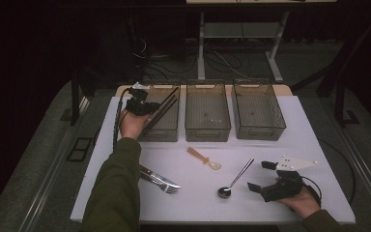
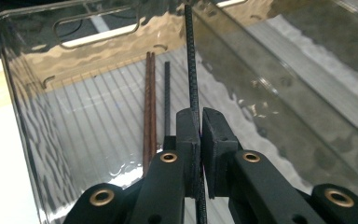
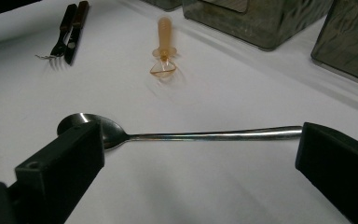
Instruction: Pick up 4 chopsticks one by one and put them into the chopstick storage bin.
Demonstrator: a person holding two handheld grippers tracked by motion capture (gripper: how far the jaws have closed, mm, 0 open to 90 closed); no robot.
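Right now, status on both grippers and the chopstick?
Left gripper shut on black chopstick, over left bin. Right gripper open, astride metal spoon. Nothing in the way.

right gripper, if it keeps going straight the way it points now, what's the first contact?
Probably the metal spoon: it lies across the line between the open jaws of the right gripper, on the table. Beyond it lies the orange plastic spoon. Depth is hard to judge.

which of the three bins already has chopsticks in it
The leftmost bin: brown chopsticks and a black one lie on its floor, and the left tongs hold another black chopstick over it. The other two look bare.
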